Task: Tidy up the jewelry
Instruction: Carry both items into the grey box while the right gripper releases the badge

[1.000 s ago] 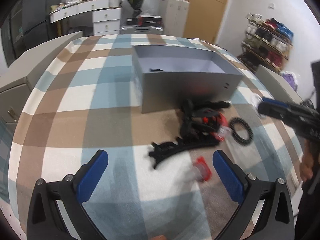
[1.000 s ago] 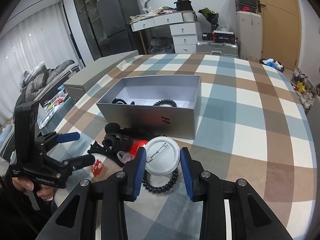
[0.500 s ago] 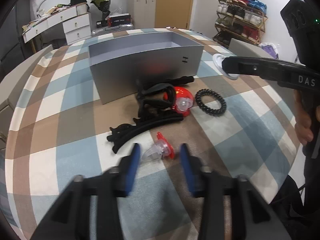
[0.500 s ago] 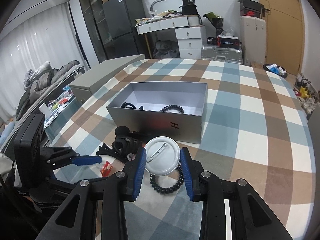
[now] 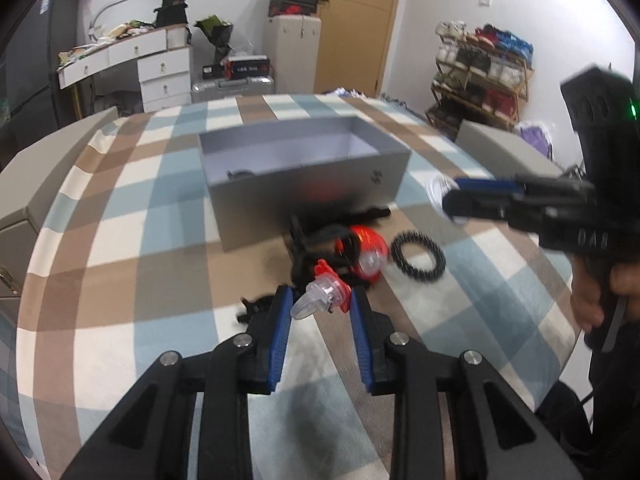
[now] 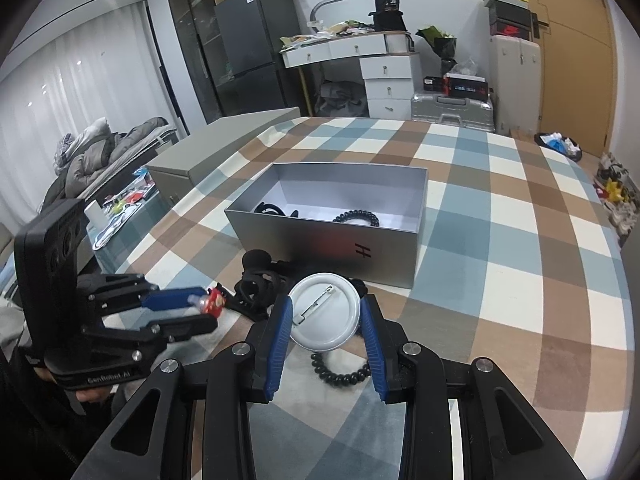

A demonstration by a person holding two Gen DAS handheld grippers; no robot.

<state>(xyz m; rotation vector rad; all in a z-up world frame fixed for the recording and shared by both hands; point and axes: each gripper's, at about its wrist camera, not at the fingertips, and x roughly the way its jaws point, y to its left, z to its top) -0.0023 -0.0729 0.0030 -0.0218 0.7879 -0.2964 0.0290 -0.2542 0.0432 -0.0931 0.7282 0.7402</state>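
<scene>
My left gripper (image 5: 320,300) is shut on a small red and clear hair clip (image 5: 322,294) and holds it just above the checked cloth; in the right wrist view the same clip (image 6: 214,300) sits at its tips. My right gripper (image 6: 326,316) is shut on a white round pin badge (image 6: 326,312), back side up, in front of the open grey box (image 6: 320,236). The box holds a black bead bracelet (image 6: 358,217) and a black hair tie (image 6: 268,210). Another black bead bracelet (image 5: 418,258) lies on the cloth beside a red domed piece (image 5: 366,250).
A pile of black hairbands (image 6: 260,280) lies between the box and both grippers. The grey box lid (image 6: 224,148) rests at the table's left edge. A hand (image 5: 592,296) grips the right tool near the table's right edge.
My left gripper went from wide open to shut on the red clip and raised it off the cloth. The right gripper kept its hold on the badge and hardly moved.
</scene>
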